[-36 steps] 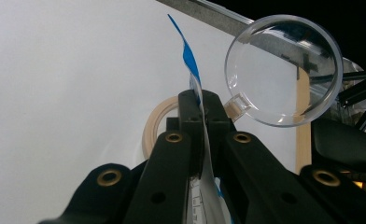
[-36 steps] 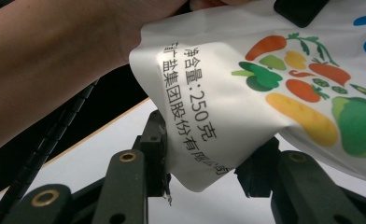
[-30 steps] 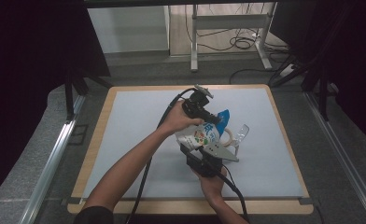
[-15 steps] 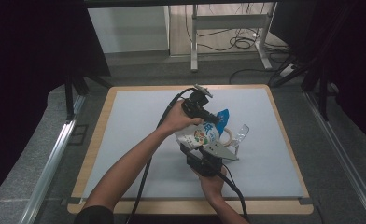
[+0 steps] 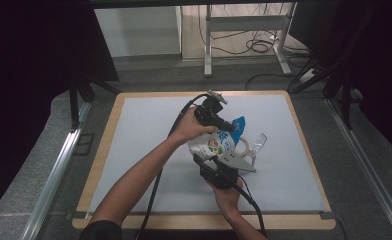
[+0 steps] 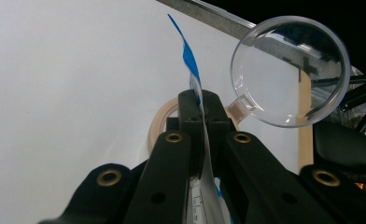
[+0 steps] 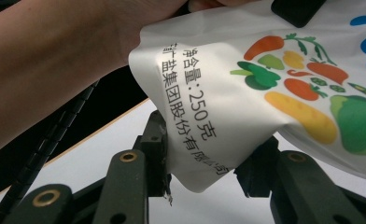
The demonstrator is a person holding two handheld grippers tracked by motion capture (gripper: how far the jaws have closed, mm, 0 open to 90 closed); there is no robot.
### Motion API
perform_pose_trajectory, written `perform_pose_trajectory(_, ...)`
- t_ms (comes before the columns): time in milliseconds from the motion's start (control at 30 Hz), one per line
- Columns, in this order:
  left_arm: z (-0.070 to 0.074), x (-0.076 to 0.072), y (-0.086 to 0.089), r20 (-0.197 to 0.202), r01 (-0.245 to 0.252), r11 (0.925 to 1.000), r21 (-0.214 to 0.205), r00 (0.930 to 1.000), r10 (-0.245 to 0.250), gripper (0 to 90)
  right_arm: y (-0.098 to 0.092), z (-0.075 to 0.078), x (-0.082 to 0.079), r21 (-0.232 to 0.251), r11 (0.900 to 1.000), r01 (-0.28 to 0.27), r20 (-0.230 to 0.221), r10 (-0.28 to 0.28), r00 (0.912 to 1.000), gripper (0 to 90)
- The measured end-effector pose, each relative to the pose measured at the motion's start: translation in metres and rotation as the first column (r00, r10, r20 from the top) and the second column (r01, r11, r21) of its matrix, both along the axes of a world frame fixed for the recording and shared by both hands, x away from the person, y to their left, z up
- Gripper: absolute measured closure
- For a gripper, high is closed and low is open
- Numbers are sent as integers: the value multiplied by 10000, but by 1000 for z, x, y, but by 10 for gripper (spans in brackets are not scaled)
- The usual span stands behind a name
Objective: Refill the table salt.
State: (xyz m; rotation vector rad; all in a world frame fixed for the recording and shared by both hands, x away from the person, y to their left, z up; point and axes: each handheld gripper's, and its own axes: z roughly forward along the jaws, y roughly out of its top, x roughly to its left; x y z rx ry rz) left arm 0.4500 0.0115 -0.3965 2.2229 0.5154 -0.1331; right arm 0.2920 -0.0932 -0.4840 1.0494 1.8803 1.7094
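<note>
Holding: white printed plastic pouch (image 5: 215, 144) above counter (image 5: 134, 130), between both claws.
Left claw (image 6: 202, 100): clamped on blue top edge.
Right claw (image 7: 209, 163): gripping bottom corner.
Advice: pull evenly, avoid tearing.

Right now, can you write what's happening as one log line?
left gripper: shut on pouch | right gripper: shut on pouch | clear cup, ring: on table

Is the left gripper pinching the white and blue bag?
Touching. In the left gripper view, the left gripper has its jaws shut tight on the thin edge of the bag, with no gap on either side.
</note>
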Motion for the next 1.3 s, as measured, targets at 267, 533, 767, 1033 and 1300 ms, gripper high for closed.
perform_pose_trajectory(267,0,2,0,-7,-24,10000,-35,10000,24,900,0,0,1,-4,10000,11,4,-11,10000,611)
perform_pose_trajectory(533,3,6,-2,32,87,9999,-77,10000,-87,900,0,2,4,92,9998,182,42,-183,9998,613)
perform_pose_trajectory(767,1,10,2,-53,-8,10000,-67,10000,8,900,4,1,8,235,9995,214,-60,-213,9998,616)
perform_pose_trajectory(1033,2,9,1,-44,-16,10000,-23,10000,16,900,2,1,8,175,9997,167,-3,-167,9999,617)
perform_pose_trajectory(1300,2,8,-1,-13,-20,10000,48,10000,20,900,0,1,7,177,9998,113,6,-113,9999,618)
